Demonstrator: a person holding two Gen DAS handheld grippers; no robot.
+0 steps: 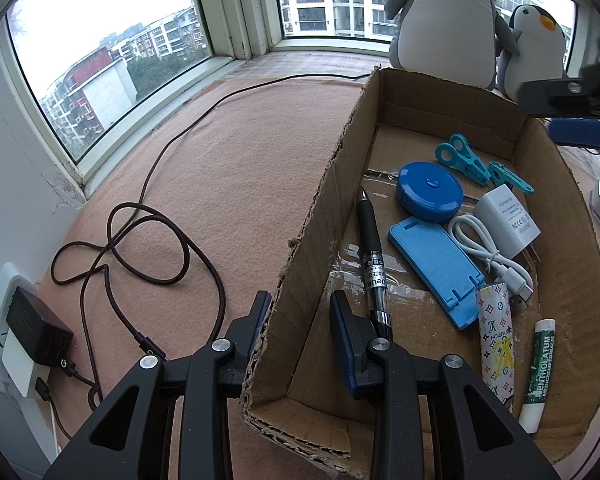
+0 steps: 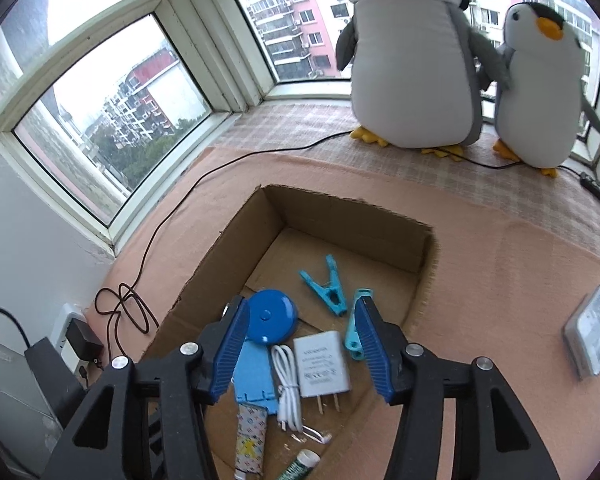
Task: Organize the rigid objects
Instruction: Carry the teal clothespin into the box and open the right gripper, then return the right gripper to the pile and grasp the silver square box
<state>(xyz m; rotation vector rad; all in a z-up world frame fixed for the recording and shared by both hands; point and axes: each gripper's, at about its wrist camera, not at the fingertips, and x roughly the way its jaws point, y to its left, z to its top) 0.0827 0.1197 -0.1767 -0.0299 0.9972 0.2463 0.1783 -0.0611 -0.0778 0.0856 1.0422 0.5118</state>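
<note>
A cardboard box (image 1: 312, 216) sits on a cloth-covered sill (image 1: 240, 152). In the box, a pen (image 1: 374, 258) lies along the left wall, a tape measure (image 1: 429, 191) near the middle, two clips (image 1: 466, 162) farther back, and a charger (image 1: 506, 220) to the right. Two plush penguins (image 2: 414, 68) stand behind the box. A cable (image 1: 148, 232) coils left of it.

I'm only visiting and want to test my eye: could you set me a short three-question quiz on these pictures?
1. True or false: the left fingers clamp a wall of the cardboard box.
2. Which lies outside the box? A) black pen B) white charger C) silver flat case
3. How many teal clips lie in the box?
Key: 1 true; 2 C; 3 two.
</note>
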